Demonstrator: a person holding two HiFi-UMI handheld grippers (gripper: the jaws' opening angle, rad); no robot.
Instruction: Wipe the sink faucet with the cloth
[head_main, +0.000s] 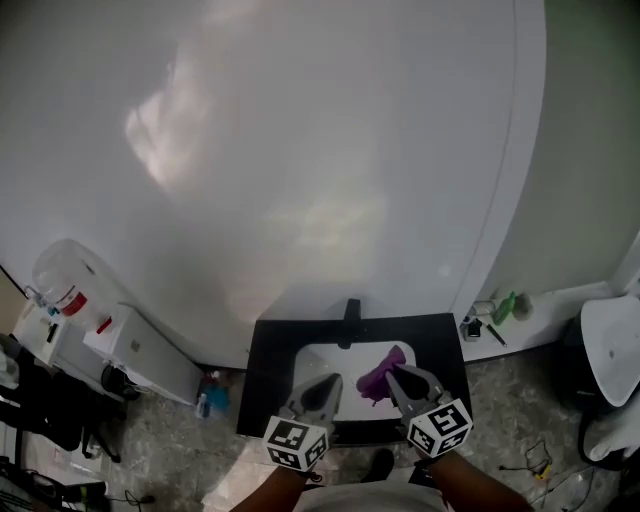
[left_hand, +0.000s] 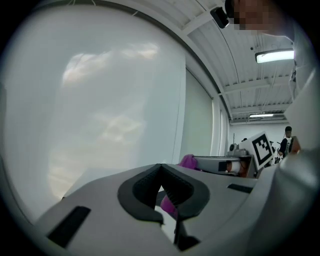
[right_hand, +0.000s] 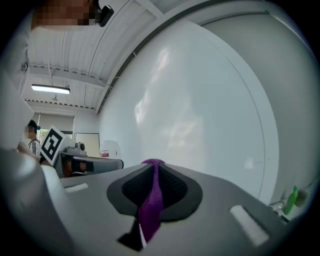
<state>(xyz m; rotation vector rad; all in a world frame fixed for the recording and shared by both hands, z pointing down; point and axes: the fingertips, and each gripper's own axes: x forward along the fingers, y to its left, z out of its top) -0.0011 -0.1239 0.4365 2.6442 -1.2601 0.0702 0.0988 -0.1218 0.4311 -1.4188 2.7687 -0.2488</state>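
A black faucet (head_main: 350, 316) stands at the far edge of a white sink (head_main: 322, 362) set in a black counter (head_main: 268, 375). My right gripper (head_main: 404, 383) is over the sink's right half, shut on a purple cloth (head_main: 379, 372) that bunches out to its left. In the right gripper view the cloth (right_hand: 150, 205) is pinched between the closed jaws of that gripper (right_hand: 153, 166) and hangs down. My left gripper (head_main: 318, 393) hovers over the sink's front left, jaws together and holding nothing. In the left gripper view, beyond this shut gripper (left_hand: 161, 170), the cloth (left_hand: 188, 161) shows to the right.
A curved white wall (head_main: 300, 150) rises behind the sink. A green bottle (head_main: 505, 307) and small items sit on a ledge at right, by a white basin (head_main: 610, 352). At left stand a white machine (head_main: 135, 352) and a water jug (head_main: 62, 275). A blue bottle (head_main: 206, 400) is on the floor.
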